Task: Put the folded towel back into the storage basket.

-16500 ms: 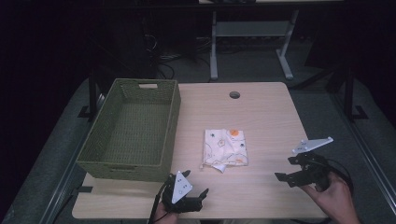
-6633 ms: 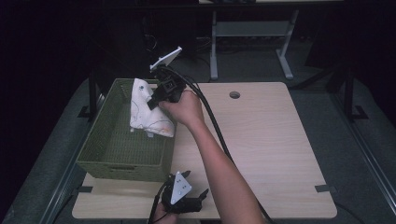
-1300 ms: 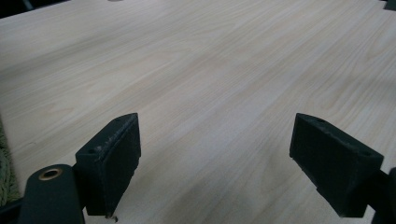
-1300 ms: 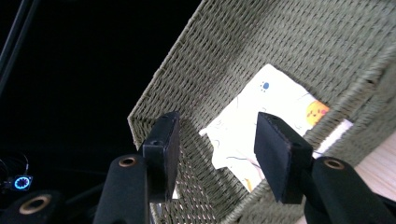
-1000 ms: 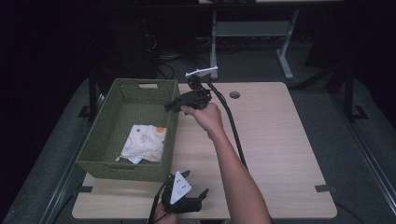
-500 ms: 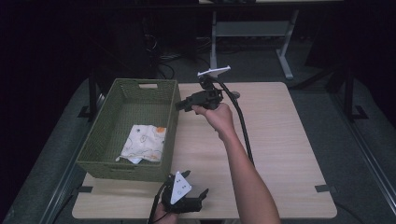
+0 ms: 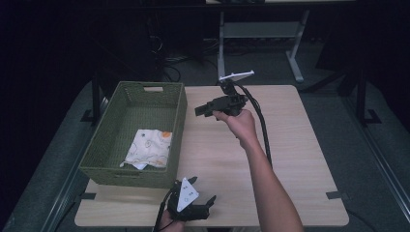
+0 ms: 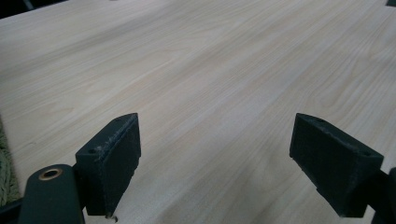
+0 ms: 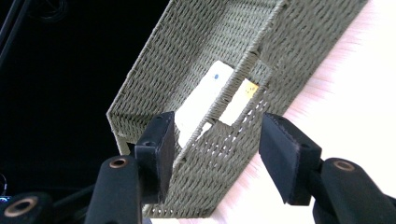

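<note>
While the cloth (image 7: 149, 146) lies inside the basket (image 7: 180, 112), the right tool (image 7: 199, 111) hovers open beside its rim.

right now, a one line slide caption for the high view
Folded printed cloth lies in the green woven basket; right gripper held open above the table.

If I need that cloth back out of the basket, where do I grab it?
Come straight down from above: the basket has tall woven walls that block any side approach. The cloth lies flat and crumpled near the front, so pinch a raised fold near its middle, not the flat edges.
</note>
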The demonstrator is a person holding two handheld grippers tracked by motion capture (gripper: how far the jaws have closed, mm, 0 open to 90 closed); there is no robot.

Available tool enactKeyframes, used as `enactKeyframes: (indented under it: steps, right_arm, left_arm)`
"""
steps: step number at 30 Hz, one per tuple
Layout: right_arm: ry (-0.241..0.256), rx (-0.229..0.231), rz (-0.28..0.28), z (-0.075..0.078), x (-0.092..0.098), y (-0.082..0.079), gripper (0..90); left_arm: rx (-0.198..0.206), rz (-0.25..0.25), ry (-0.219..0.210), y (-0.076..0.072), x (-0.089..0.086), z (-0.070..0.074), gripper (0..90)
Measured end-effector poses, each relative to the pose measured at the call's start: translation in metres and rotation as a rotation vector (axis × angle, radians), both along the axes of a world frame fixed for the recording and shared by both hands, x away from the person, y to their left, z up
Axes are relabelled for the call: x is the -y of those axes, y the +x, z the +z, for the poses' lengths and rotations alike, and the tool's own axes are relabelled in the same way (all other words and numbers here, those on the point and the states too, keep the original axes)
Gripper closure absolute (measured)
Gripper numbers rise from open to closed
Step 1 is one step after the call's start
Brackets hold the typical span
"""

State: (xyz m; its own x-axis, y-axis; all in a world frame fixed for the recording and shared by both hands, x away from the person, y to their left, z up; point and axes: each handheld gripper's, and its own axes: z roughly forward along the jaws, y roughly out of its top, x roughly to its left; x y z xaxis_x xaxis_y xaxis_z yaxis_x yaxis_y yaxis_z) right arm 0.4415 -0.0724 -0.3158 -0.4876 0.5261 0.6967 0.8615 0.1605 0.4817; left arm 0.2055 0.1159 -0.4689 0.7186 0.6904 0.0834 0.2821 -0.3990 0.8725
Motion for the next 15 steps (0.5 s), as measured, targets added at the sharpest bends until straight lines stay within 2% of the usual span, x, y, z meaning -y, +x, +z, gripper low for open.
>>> enactKeyframes:
  steps: [7,15]
  right_arm:
    - [-0.008,0.000,-0.008,-0.002,0.015,-0.006,44.4]
    - [-0.011,-0.014,-0.030,-0.013,0.035,-0.013,43.7]
  left_arm:
    - [0.000,0.003,-0.006,0.000,0.000,0.000,16.7]
    - [0.006,0.002,-0.001,0.000,0.001,0.000,16.7]
